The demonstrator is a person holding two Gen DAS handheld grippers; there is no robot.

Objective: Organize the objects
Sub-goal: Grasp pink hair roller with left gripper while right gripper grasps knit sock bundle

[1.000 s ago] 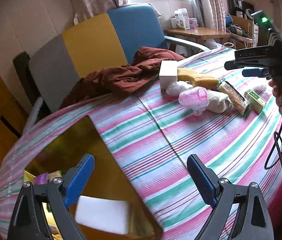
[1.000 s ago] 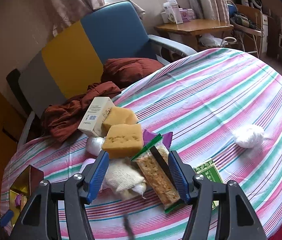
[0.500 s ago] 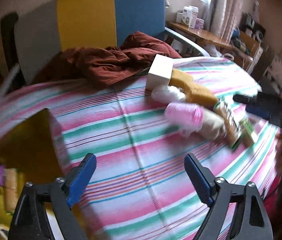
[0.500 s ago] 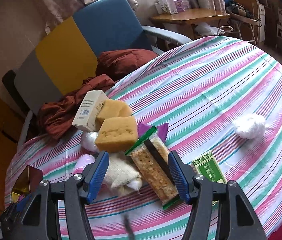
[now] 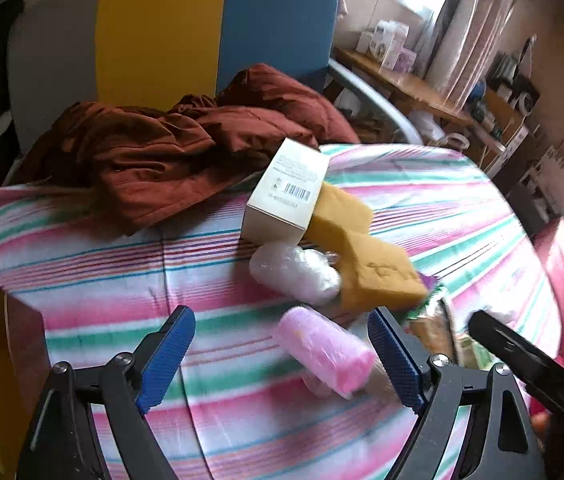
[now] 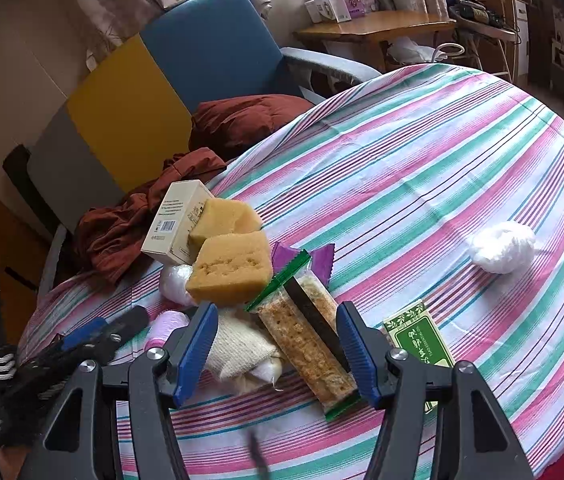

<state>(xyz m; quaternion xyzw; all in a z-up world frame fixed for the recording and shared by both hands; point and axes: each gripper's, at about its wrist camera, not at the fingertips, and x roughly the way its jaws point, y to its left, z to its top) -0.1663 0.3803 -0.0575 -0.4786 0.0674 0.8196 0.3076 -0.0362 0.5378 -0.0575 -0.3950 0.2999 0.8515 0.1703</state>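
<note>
Pink roll (image 5: 323, 350) between open left hand-held gripper (image 5: 282, 356) fingers

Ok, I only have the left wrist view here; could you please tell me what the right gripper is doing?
Observer: The right gripper hangs open, with the cracker pack seen between its fingers, nothing gripped.
Operator: Thank you. Is anything hidden behind the pink roll?
Observer: Yes, a cream knitted pouch lies beside it, against the cracker pack.
Operator: And does anything lie apart from the pile?
Observer: A white crumpled wad sits alone on the striped cloth, right of the pile in the right wrist view.
</note>
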